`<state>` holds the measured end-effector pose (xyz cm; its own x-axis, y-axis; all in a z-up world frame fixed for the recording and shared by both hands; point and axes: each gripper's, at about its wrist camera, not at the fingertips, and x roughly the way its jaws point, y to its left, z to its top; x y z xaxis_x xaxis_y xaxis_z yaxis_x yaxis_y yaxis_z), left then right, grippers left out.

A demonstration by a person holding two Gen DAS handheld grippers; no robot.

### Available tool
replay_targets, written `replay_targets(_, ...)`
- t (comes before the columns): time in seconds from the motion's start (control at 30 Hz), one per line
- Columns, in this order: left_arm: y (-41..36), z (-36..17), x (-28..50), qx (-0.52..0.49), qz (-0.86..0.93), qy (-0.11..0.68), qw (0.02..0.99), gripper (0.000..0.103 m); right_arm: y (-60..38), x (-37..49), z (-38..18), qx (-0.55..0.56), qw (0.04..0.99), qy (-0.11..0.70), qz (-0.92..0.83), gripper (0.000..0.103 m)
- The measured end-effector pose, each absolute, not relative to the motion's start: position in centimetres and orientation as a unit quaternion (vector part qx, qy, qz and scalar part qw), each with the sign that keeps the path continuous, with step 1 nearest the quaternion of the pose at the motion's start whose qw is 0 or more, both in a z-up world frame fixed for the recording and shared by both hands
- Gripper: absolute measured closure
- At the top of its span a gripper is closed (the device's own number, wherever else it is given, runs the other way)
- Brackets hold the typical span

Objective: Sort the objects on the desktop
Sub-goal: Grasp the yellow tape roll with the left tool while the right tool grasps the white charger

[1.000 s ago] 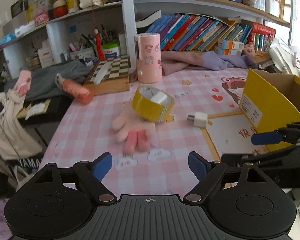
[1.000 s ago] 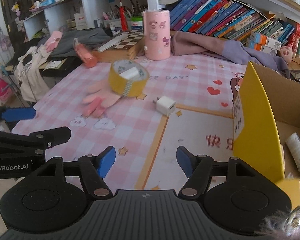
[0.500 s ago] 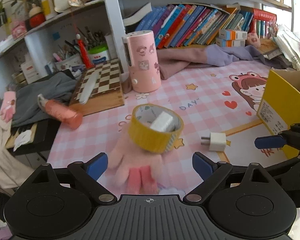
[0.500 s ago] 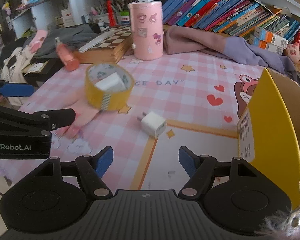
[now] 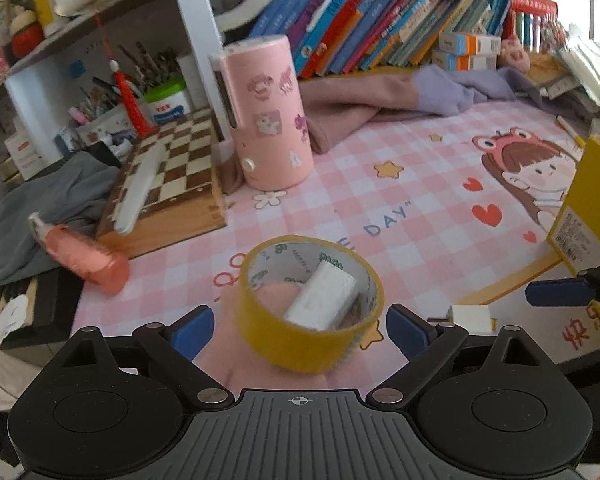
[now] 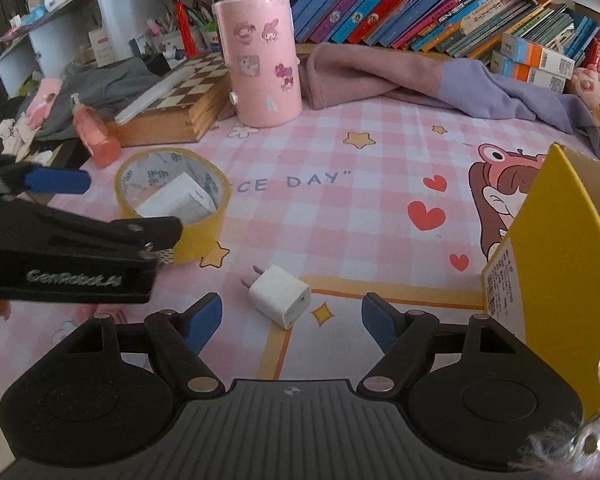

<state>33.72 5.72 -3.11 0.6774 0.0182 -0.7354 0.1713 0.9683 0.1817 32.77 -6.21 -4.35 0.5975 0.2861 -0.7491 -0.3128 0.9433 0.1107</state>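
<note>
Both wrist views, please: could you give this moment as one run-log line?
left tongs: opening, astride yellow tape roll, no contact | right tongs: opening, over white charger plug, not gripped

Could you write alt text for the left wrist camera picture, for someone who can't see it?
The open left gripper straddles a yellow tape roll with a white block inside, on a pink checked desk mat. Behind stand a pink cylinder, chessboard and books.
</note>
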Motion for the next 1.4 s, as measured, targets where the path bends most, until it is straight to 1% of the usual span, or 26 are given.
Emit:
replay_targets(0.3, 4.3, -5.0, 36.0, 0.153, -0.033, 0.408, 0.899, 0.006, -5.2, 34.1, -5.2, -0.037, 0.89, 0.42, 0.175, 0.028)
replay_targets(0.4, 3.9, -5.4, 36.3, 0.162, -0.027, 0.405, 0.899, 0.006, -4.9, 34.2, -5.6, -0.051, 0.889, 0.419, 0.179, 0.03)
replay_targets(0.6, 4.1, -5.2, 36.2, 0.154, -0.032, 0.389, 0.908, 0.009, -4.8, 34.5, -5.9, -0.057, 0.887, 0.419, 0.183, 0.032)
replay_targets(0.67, 4.4, -4.6, 35.7, 0.139, -0.038, 0.382, 0.913, 0.009, -4.7, 34.6, -6.0, -0.061, 0.888, 0.417, 0.185, 0.038)
replay_targets(0.73, 4.5, -3.8, 35.0, 0.122, -0.04, 0.371, 0.92, 0.009, -4.7, 34.7, -6.0, -0.062, 0.886, 0.419, 0.189, 0.051)
replay_targets(0.77, 4.6, -3.3, 34.6, 0.115, -0.04, 0.365, 0.923, 0.009, -4.7, 34.7, -6.1, -0.061, 0.884, 0.422, 0.192, 0.055)
replay_targets(0.83, 4.9, -2.3, 33.6, 0.099, -0.038, 0.351, 0.93, 0.009, -4.7, 34.6, -6.1, -0.063, 0.884, 0.42, 0.195, 0.067)
replay_targets(1.1, 6.6, 0.2, 29.8, 0.04, -0.009, 0.332, 0.943, 0.009, -5.1, 33.5, -5.7, -0.07, 0.886, 0.412, 0.202, 0.068)
replay_targets(1.4, 6.7, 0.9, 26.7, 0.025, -0.011, 0.324, 0.946, 0.009, -5.9, 31.9, -4.1, -0.063, 0.898, 0.395, 0.186, 0.068)
